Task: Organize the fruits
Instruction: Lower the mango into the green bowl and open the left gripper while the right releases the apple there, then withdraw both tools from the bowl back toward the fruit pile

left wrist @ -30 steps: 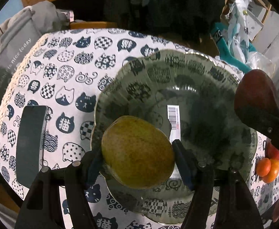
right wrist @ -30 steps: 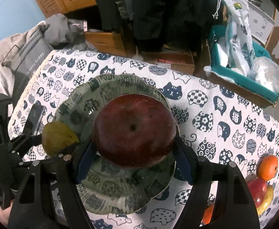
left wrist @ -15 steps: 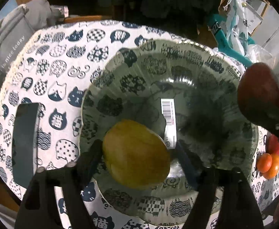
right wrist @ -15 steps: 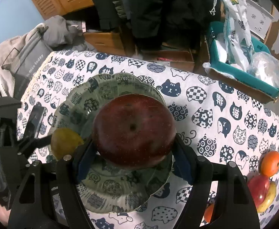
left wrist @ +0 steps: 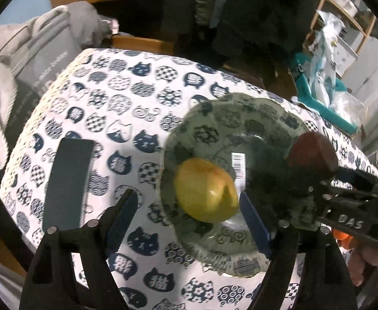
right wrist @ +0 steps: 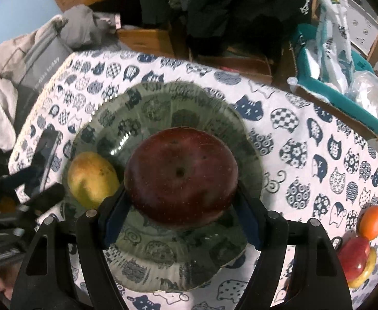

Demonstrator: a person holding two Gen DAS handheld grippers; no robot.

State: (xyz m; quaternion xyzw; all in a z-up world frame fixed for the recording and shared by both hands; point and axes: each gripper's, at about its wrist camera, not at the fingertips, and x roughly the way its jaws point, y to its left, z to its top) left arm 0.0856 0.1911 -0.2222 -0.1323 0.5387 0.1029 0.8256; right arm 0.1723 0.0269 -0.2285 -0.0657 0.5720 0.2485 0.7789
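On the table lies a white tablecloth (left wrist: 106, 108) printed with navy cat faces, and it fills most of both wrist views. At its far left edge a heap of grey clothing (right wrist: 21, 72) sits beside it, and beyond the far right corner a teal box (right wrist: 344, 98) holds clear plastic bags.

On the cloth rests a wide scalloped glass plate (right wrist: 163, 98), through which the cat pattern shows dimly; a barcode sticker (left wrist: 238, 165) is stuck near its middle. Left of the plate lies a dark smartphone (left wrist: 67, 183), flat on the cloth.

The right gripper (right wrist: 181, 214) hangs above the plate, pointing steeply down, its blue pads pressed on either side of a large dark red apple (right wrist: 181, 175). The apple is clamped and held clear of the glass.

A yellow-green mango (left wrist: 207, 191) lies in the plate, on its left part as the right wrist view shows it. The left gripper (left wrist: 186, 219) stands over it with its jaws spread wide. Its right pad (left wrist: 253, 222) is just beside the mango, whether touching cannot be told, and the left pad is well apart, over the cloth. The mango is released.

Near the right edge of the cloth, well apart from the plate, a small cluster of fruit waits: an orange (right wrist: 372, 222), a red apple (right wrist: 354, 258) and a yellow fruit (right wrist: 367, 271) touching one another.
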